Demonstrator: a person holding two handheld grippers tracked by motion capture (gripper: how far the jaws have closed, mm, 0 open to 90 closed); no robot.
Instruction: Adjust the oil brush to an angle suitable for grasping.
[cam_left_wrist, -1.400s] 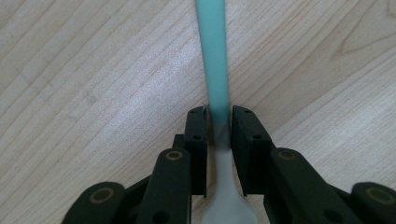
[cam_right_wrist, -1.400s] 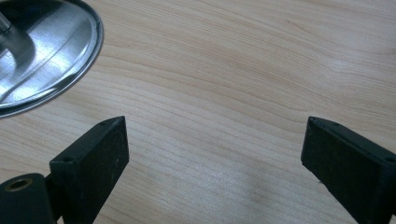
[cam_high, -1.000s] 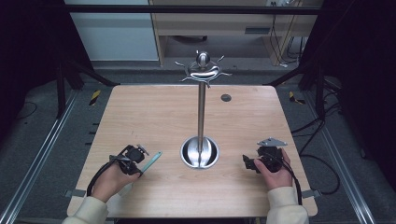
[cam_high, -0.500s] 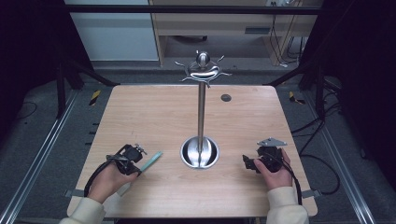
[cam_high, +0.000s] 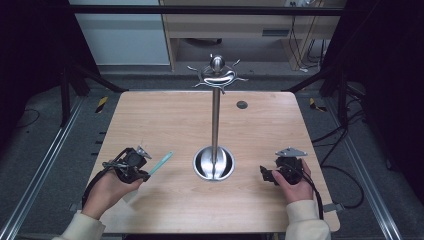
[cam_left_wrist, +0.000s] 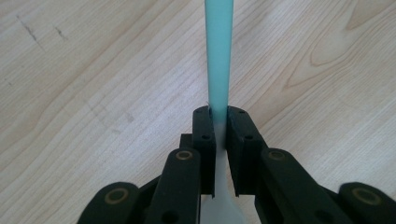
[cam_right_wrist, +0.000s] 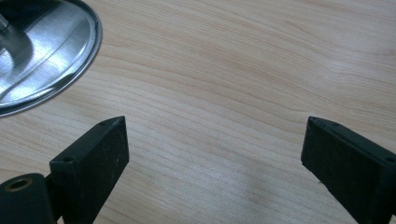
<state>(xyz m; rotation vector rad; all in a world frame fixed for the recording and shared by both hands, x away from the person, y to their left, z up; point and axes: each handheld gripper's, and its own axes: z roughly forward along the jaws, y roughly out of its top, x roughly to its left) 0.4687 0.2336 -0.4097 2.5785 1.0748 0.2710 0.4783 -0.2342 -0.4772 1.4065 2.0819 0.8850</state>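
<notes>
A: What does the left gripper hold?

B: It holds a thin teal stick with a whitish end, maybe a plastic spoon or stirrer. I cannot tell exactly which one. In the left gripper view the two black jaws are pressed on the handle from both sides, near the place where the teal colour changes to white.

A: Where is this stick on the table?

B: It is at the front left part of the wooden table. The teal part points forward and to the right, toward the round base of the metal stand. The tip is near the base but it does not touch it. If the stick lies on the wood or is a little above it, I cannot say.

A: And the right gripper?

B: It is at the front right, in the person's right hand, just beside the base of the stand. In the right gripper view its fingers are spread wide, with bare wood between them. The shiny edge of the base is at the upper left corner there.

A: What is on top of the stand?

B: A ball with curved metal hooks around it.
</notes>
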